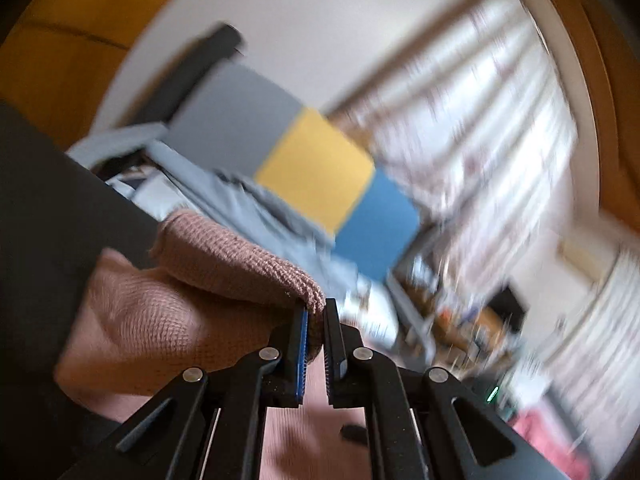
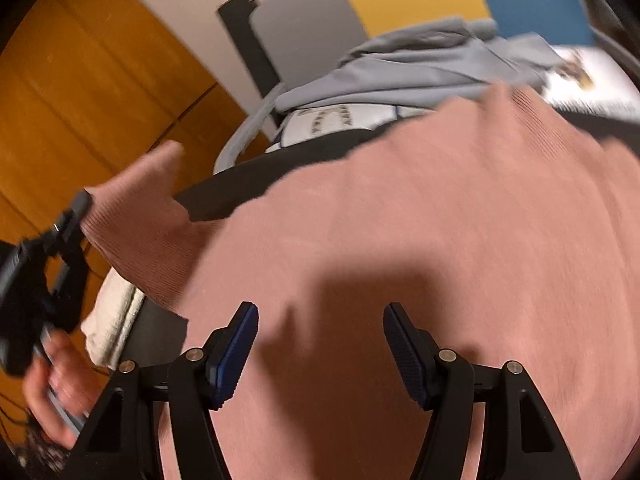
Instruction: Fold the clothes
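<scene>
Left tongs [image 1: 316,320] pinching ribbed pink knit sweater [image 2: 400,220], right tongs [image 2: 320,320] agape

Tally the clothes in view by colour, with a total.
Pink: 1, sweater, its sleeve pinched in the left gripper
Grey-blue: 1, garment
Cream: 1, knit
Total: 3
</scene>
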